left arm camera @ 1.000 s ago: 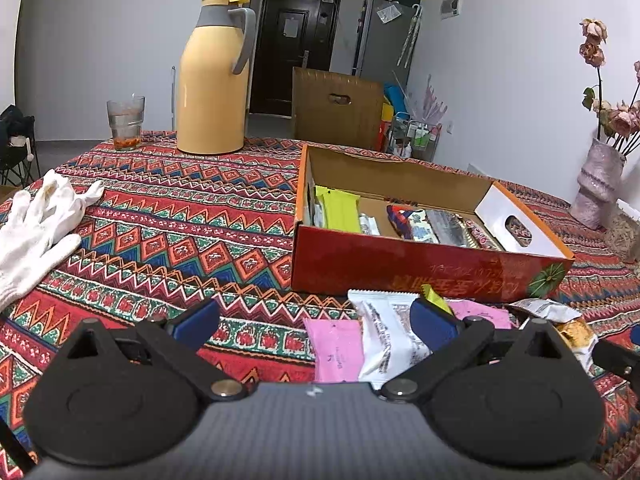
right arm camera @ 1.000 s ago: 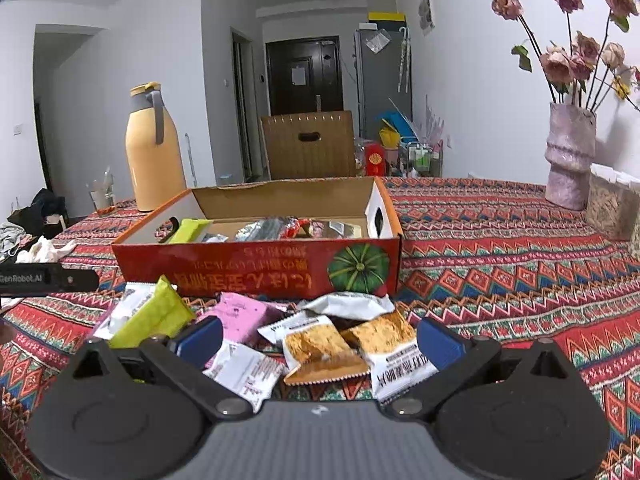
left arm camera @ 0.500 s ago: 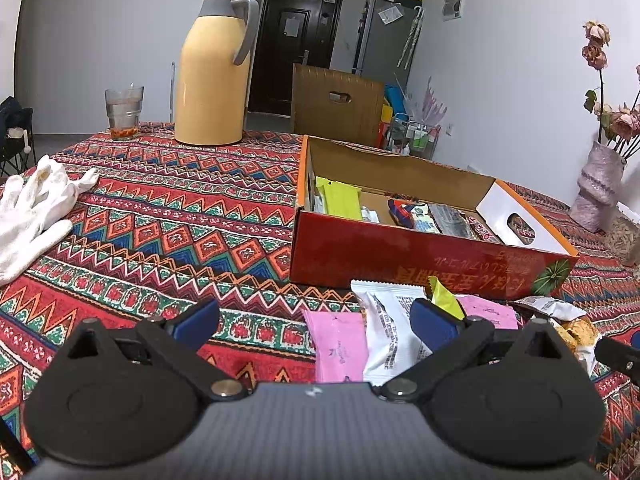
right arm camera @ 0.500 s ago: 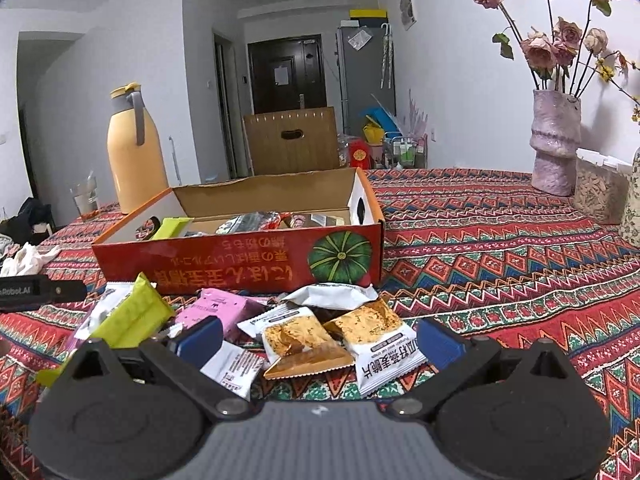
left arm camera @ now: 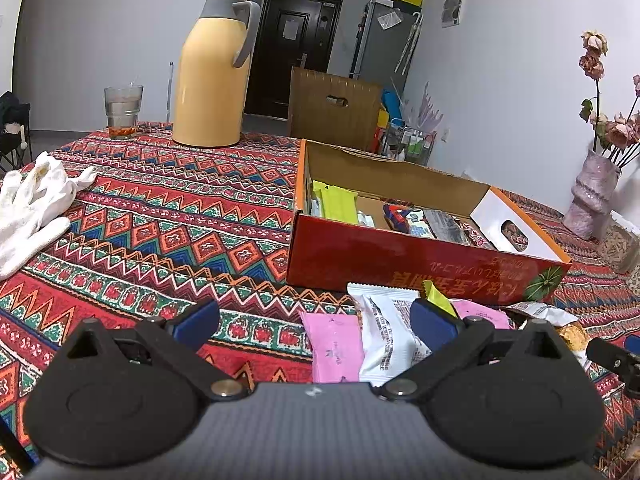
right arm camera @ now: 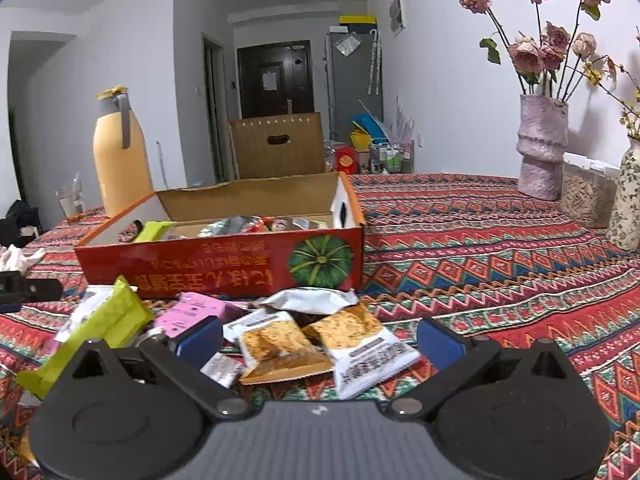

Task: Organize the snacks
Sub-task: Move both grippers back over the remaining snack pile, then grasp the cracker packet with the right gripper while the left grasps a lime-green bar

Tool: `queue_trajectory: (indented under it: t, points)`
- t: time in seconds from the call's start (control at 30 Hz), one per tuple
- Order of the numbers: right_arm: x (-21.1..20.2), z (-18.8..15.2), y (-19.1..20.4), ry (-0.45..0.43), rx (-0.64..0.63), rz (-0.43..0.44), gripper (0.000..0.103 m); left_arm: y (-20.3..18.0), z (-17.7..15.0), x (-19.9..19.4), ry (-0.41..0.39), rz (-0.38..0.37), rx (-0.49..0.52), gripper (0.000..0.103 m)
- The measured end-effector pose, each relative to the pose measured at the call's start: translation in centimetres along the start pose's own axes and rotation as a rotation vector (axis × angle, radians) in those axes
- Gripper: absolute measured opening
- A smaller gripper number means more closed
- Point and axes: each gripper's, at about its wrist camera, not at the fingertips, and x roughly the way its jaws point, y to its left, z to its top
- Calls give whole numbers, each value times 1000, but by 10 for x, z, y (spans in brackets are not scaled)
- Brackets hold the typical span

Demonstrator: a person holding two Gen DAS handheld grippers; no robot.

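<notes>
An open red cardboard box (left arm camera: 404, 260) (right arm camera: 224, 268) holds several snack packets on the patterned tablecloth. In front of it lies a loose pile: a pink packet (left arm camera: 334, 346), a white packet (left arm camera: 386, 330), a green packet (right arm camera: 100, 326) and two cracker packets (right arm camera: 280, 346) (right arm camera: 362, 340). My left gripper (left arm camera: 314, 322) stands open just before the pink and white packets, holding nothing. My right gripper (right arm camera: 320, 338) stands open with the cracker packets between its blue fingers (right arm camera: 438, 342), not gripped.
A yellow thermos jug (left arm camera: 212, 76) and a glass (left arm camera: 122, 110) stand at the table's far left. White gloves (left arm camera: 36, 200) lie at the left edge. Vases with flowers (right arm camera: 542, 148) and a wicker box (right arm camera: 586, 196) stand at the right.
Both grippers have shifted slightly towards the snack pile and stay open. No packet has moved.
</notes>
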Motion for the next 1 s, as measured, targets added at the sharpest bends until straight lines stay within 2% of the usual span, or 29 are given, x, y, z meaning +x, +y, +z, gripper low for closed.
queue_trajectory:
  t: [0.13, 0.2, 0.33, 0.43, 0.53, 0.6, 0.63, 0.73, 0.87, 1.0]
  points:
    - [6, 2, -10, 32, -2, -8, 103, 0, 0, 0, 2, 3, -4, 103]
    - [12, 4, -12, 47, -21, -11, 98, 0, 0, 1, 4, 5, -5, 103]
    - [30, 11, -20, 100, -52, -12, 80, 1, 0, 1, 8, 7, -13, 103]
    - [45, 16, -26, 150, -67, -10, 71, 2, 0, 2, 11, 6, -15, 103]
    - [58, 15, -26, 188, -91, 4, 68, 1, 0, 3, 17, 6, -15, 103]
    - [68, 14, -27, 223, -94, 24, 60, 2, 0, 3, 19, 7, -17, 103]
    - [72, 12, -26, 237, -93, 36, 53, 2, 0, 3, 20, 7, -18, 103]
    - [72, 10, -24, 225, -94, 57, 42, 1, 0, 4, 25, 9, -18, 103]
    - [63, 5, -18, 205, -109, 56, 40, 2, 0, 5, 30, 9, -20, 103]
    - [39, 4, -17, 121, -78, 27, 40, 2, 0, 5, 33, 11, -19, 103]
